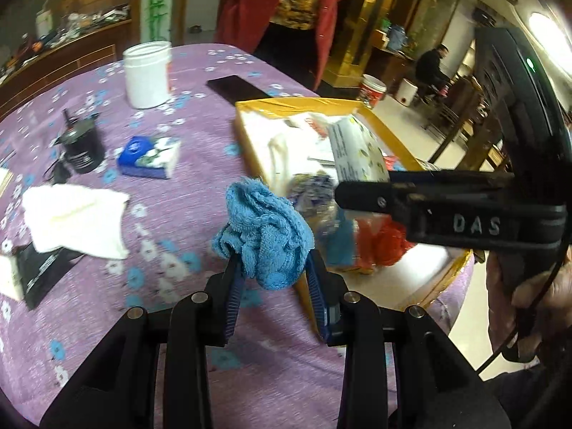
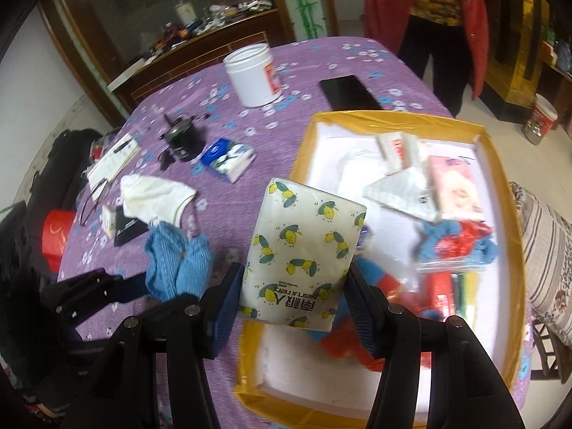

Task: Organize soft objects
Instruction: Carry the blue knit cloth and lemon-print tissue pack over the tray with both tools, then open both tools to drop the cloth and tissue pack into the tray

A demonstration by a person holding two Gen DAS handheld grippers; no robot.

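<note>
On the left of the purple flowered tablecloth [image 1: 186,164], a white cloth [image 1: 77,220] lies partly over a black packet [image 1: 43,271], with a black cylinder [image 1: 82,152] and a white jar [image 1: 147,73] behind. The jar's red label shows only in the right wrist view, too blurred to read. A blue-and-white tissue pack [image 1: 150,157] lies near the middle.

The left gripper [image 1: 273,279] has its jaws closed partway on a bunched blue towel [image 1: 264,228], which sits between the fingertips and bulges above them, lifted off the tablecloth just beside the box edge.

The yellow-rimmed box [image 2: 500,193] holds white, pink, red and blue soft items; its full inside shows only in the right wrist view. The right gripper [image 2: 295,296] grips a lemon-print tissue pack [image 2: 304,246] by its lower end, jaws spread about the pack's width, over the box's near-left corner. Upside-down lettering on it reads "Nanjiren".

The left wrist view alone shows "DAS" on the right gripper's body, at far right.
</note>
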